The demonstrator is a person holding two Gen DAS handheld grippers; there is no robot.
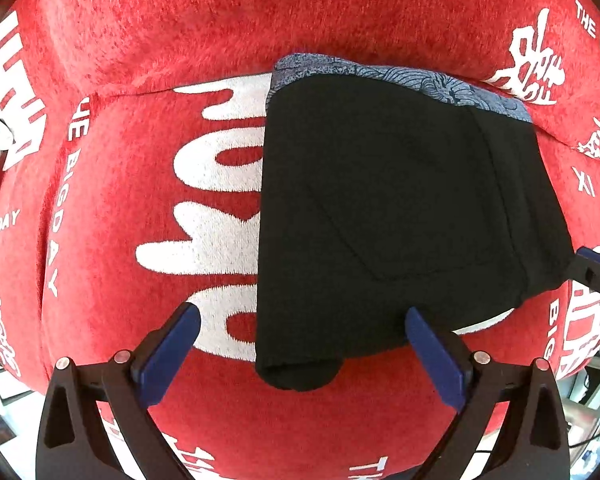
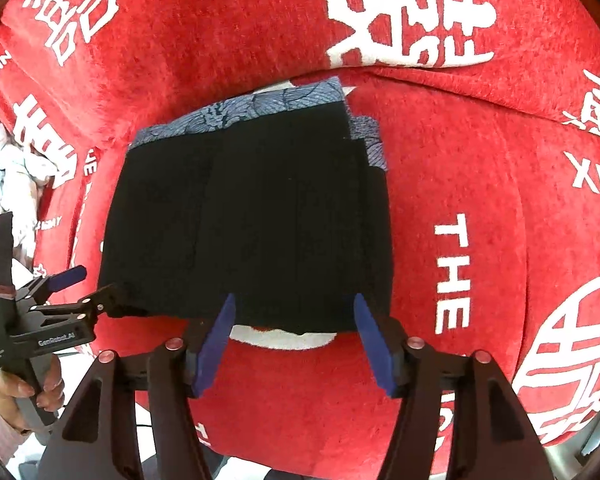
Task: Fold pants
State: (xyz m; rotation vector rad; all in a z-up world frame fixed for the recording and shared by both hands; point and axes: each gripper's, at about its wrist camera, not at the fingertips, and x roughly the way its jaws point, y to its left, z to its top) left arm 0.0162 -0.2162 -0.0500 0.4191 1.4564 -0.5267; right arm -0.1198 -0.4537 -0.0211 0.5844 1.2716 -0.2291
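Black pants [image 1: 396, 216] lie folded into a compact rectangle on a red sofa seat, on top of a folded blue-grey patterned cloth [image 1: 400, 76]. My left gripper [image 1: 302, 320] is open, its blue pads either side of the pants' near left corner, holding nothing. My right gripper [image 2: 294, 316] is open at the pants' [image 2: 252, 216] near edge, empty. The left gripper [image 2: 84, 288] also shows in the right wrist view, at the pants' left corner. The right gripper's tip [image 1: 598, 272] shows at the pants' right corner in the left wrist view.
The sofa cover [image 1: 160, 208] is red plush with large white characters and "THE BIG DAY" lettering; the backrest [image 2: 220, 20] rises behind the pants. Pale clothes [image 2: 16, 176] lie at the far left. The seat's front edge drops off just under the grippers.
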